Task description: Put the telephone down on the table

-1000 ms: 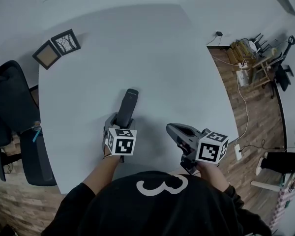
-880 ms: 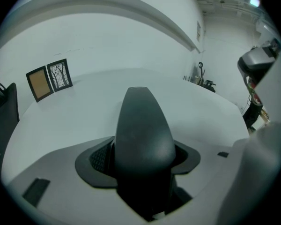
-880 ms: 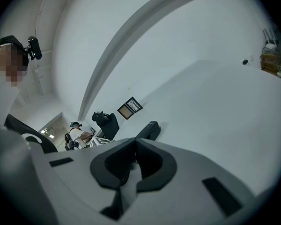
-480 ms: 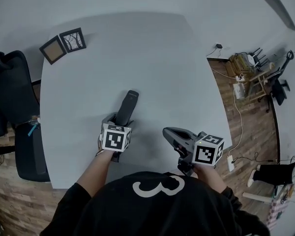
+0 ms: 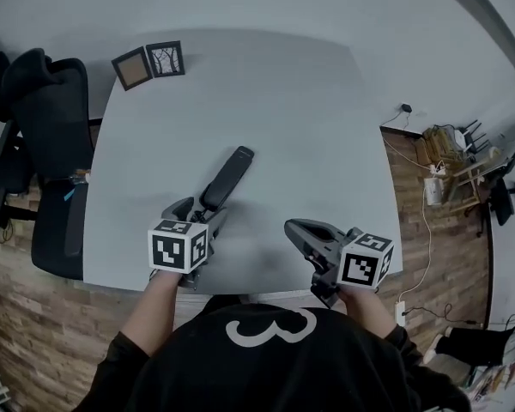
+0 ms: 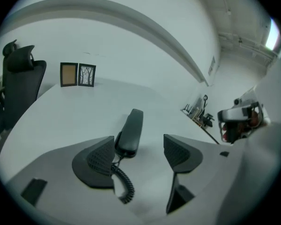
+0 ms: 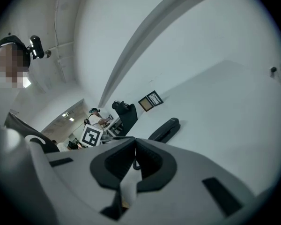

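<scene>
Jaws of the left gripper [image 6: 140,150] stand wide apart and have just been opening; their ribbed pads press on nothing. The near end of the black plastic telephone handset [image 6: 130,131] sits low in the gap, close beside the left pad, but it rests on the table rather than in a grip. Its black coiled cord [image 6: 122,184] trails back past that same pad towards the camera. The right gripper [image 7: 135,156] is clenched, pads together with nothing between them, and hangs near the table's front edge, well apart from the handset.

In the head view the handset lies flat on the pale grey table [image 5: 275,101], running away from the left gripper at a slant towards the far right. Judging from that, the setting-down looks done, and only a clean withdrawal remains.

The handset seems a stiff, light, hard-shelled thing with a smooth and probably rather slippery skin; it should not bend or crush under the pads. The best hold is likely across the narrower middle of its body, between the two thicker ends, where the pads can bear squarely. The springy cord may tug or snag on a jaw.

Two small dark-framed pictures [image 5: 148,63] stand at the far left corner, and a black office chair [image 5: 56,144] waits beside the table's left edge.
</scene>
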`<state>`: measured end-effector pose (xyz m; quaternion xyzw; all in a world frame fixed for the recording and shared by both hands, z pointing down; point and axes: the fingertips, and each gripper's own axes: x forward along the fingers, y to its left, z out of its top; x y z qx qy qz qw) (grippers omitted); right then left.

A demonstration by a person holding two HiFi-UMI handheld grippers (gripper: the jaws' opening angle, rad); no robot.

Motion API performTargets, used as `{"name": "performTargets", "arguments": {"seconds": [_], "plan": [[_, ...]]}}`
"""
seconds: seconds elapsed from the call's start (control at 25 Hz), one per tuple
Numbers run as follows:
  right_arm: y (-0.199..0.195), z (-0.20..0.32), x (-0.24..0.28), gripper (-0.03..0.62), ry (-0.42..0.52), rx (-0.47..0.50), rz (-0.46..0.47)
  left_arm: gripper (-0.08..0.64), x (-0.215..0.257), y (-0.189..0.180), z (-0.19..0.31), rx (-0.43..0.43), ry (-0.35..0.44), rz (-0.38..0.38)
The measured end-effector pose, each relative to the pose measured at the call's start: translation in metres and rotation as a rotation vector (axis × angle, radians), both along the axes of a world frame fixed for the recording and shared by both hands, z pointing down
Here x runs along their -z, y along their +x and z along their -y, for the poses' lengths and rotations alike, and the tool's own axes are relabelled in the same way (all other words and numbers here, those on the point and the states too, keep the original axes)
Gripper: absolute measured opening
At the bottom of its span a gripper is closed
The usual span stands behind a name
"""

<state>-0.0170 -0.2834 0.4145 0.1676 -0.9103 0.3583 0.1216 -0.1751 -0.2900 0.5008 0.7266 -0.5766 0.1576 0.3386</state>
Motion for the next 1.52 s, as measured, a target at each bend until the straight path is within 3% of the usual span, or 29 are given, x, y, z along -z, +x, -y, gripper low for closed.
{"name": "performTargets", "arguments": {"seconds": [0.2, 0.28, 0.44, 0.6, 0.92, 1.52], "plan": [[0.017, -0.026, 0.027, 0.011, 0.058, 0.096, 0.042, 0.212, 0.070, 0.047, -0.045, 0.041, 0.114, -0.173], [0.029, -0.036, 0.038, 0.011, 0.074, 0.122, 0.071, 0.079, 0.098, 0.073, -0.062, 0.031, 0.166, -0.233], [0.055, -0.052, 0.060, 0.010, 0.097, 0.151, 0.133, 0.017, 0.145, 0.129, -0.088, -0.041, 0.267, -0.314], [0.084, -0.070, 0.076, 0.009, 0.165, 0.178, 0.150, 0.012, 0.169, 0.180, -0.108, -0.110, 0.310, -0.308], [0.134, -0.111, 0.096, 0.009, 0.230, 0.218, 0.203, 0.012, 0.186, 0.231, -0.146, -0.057, 0.371, -0.279], [0.165, -0.157, 0.105, 0.009, 0.271, 0.272, 0.215, 0.012, 0.195, 0.266, -0.184, -0.027, 0.399, -0.245]]}}
